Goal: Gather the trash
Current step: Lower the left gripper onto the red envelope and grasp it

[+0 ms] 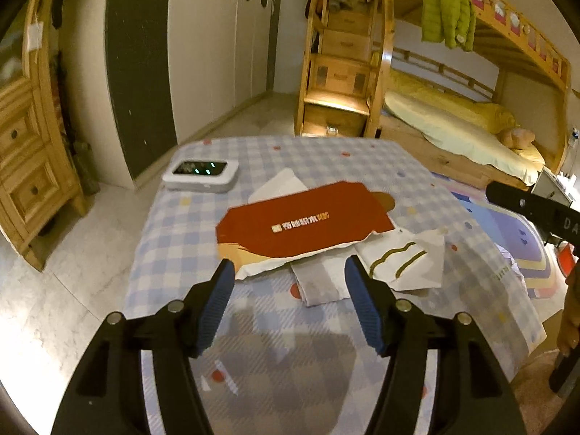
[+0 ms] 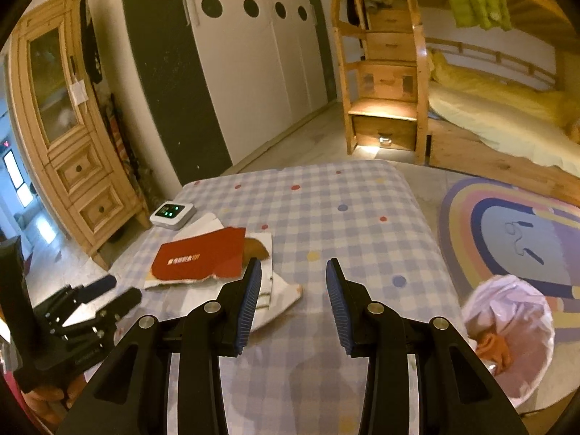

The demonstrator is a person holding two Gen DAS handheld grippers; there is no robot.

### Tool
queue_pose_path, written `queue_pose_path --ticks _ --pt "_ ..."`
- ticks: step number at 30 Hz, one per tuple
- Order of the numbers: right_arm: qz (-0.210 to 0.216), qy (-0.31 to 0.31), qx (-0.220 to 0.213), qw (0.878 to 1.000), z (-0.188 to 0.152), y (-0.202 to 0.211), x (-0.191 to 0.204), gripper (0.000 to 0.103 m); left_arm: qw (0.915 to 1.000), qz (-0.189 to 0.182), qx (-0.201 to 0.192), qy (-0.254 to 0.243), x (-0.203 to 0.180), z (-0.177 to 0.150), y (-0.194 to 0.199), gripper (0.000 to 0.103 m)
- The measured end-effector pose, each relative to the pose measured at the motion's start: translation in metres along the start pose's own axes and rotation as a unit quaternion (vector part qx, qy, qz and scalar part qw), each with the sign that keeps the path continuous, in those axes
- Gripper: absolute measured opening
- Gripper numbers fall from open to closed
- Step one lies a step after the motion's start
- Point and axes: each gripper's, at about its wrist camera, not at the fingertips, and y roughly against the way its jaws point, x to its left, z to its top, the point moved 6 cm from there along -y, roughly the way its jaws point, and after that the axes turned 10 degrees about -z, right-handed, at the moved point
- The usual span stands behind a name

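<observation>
A torn red paper wrapper (image 1: 304,224) (image 2: 203,253) lies on the checked tablecloth (image 1: 181,239) on top of white paper scraps. A white scrap with gold stripes (image 1: 406,257) (image 2: 281,291) sits at its right, and a greyish scrap (image 1: 319,282) lies below it. My left gripper (image 1: 290,261) hovers open just short of the pile, with nothing pressed between its blue pads. It also shows at the left of the right wrist view (image 2: 119,290). My right gripper (image 2: 293,261) is open over bare cloth, its left finger beside the striped scrap.
A white device with green lights (image 1: 201,174) (image 2: 173,214) sits at the table's far left corner. A bin lined with a pinkish bag (image 2: 507,330) stands on the floor at the right, on a colourful rug (image 2: 507,224). A wooden cabinet (image 2: 72,137) stands left.
</observation>
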Motion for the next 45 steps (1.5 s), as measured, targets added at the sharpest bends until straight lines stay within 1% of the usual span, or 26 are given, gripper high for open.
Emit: queue_pose_path --ticks 1,3,4,6,7,9,13,17,19,22,23,27,30,31,34,36,37,39,40,42,43,45 --pt "0.001 -0.001 0.002 1.0 0.001 -0.004 0.0 0.039 1.0 0.001 0.005 -0.003 0.0 0.001 -0.005 0.062" --pt "0.002 -0.007 0.007 1.0 0.003 -0.011 -0.002 0.039 0.9998 0.009 0.01 -0.015 -0.001 0.001 -0.015 0.068" --pt "0.003 -0.009 0.009 1.0 0.004 -0.013 -0.002 0.039 0.9996 0.014 0.012 -0.022 -0.003 0.001 -0.02 0.068" --pt "0.004 -0.016 0.011 1.0 0.004 -0.014 -0.006 0.039 0.999 0.025 0.015 -0.033 -0.004 0.002 -0.027 0.068" --pt "0.003 -0.019 0.012 1.0 0.004 -0.014 -0.008 0.04 0.9986 0.024 0.031 -0.036 -0.005 0.0 -0.033 0.068" --pt "0.003 -0.024 0.012 1.0 0.005 -0.016 -0.01 0.041 0.998 0.021 0.048 -0.036 -0.006 -0.002 -0.039 0.068" --pt "0.004 -0.029 0.012 0.999 0.005 -0.015 -0.012 0.042 0.9974 0.023 0.057 -0.037 -0.006 -0.003 -0.041 0.068" --pt "0.007 -0.036 0.015 0.999 0.005 -0.016 -0.015 0.042 0.9931 0.045 0.083 -0.069 -0.014 -0.006 -0.051 0.068" --pt "0.007 -0.035 0.016 0.999 0.004 -0.016 -0.016 0.042 0.9921 0.053 0.077 -0.084 -0.019 -0.004 -0.05 0.068" --pt "0.005 -0.033 0.018 0.999 0.004 -0.016 -0.016 0.043 0.991 0.058 0.056 -0.107 -0.025 0.005 -0.046 0.068" --pt "0.004 -0.033 0.019 0.999 0.004 -0.016 -0.016 0.043 0.99 0.063 0.055 -0.114 -0.025 0.007 -0.048 0.068" --pt "0.002 -0.034 0.022 0.999 0.003 -0.019 -0.017 0.043 0.9866 0.069 0.07 -0.13 -0.027 0.011 -0.061 0.068" --pt "-0.013 -0.026 0.03 0.999 0.001 -0.024 -0.018 0.044 0.9847 0.071 0.076 -0.14 -0.028 0.015 -0.07 0.068" --pt "-0.024 -0.019 0.039 0.999 -0.002 -0.029 -0.017 0.044 0.9846 0.07 0.078 -0.14 -0.029 0.015 -0.071 0.068" --pt "-0.033 -0.01 0.049 0.998 -0.005 -0.033 -0.014 0.044 0.9857 0.063 0.085 -0.131 -0.028 0.018 -0.078 0.067" --pt "-0.033 -0.01 0.048 0.998 -0.006 -0.033 -0.015 0.044 0.9862 0.06 0.087 -0.127 -0.027 0.021 -0.08 0.056" --pt "-0.033 -0.011 0.048 0.998 -0.006 -0.032 -0.016 0.044 0.9857 0.062 0.085 -0.132 -0.028 0.022 -0.08 0.053" --pt "-0.034 -0.011 0.05 0.998 -0.007 -0.033 -0.016 0.044 0.9845 0.064 0.081 -0.142 -0.032 0.022 -0.078 0.038" --pt "-0.035 -0.01 0.05 0.998 -0.008 -0.033 -0.016 0.044 0.9844 0.065 0.077 -0.144 -0.033 0.023 -0.077 0.036" --pt "-0.036 -0.013 0.05 0.998 -0.008 -0.032 -0.017 0.044 0.9856 0.068 0.063 -0.142 -0.033 0.025 -0.067 0.026" --pt "-0.035 -0.014 0.051 0.998 -0.009 -0.032 -0.018 0.044 0.9864 0.07 0.054 -0.139 -0.033 0.027 -0.061 0.024" --pt "-0.034 -0.016 0.051 0.998 -0.01 -0.032 -0.019 0.044 0.9886 0.073 0.024 -0.13 -0.032 0.034 -0.043 0.015"
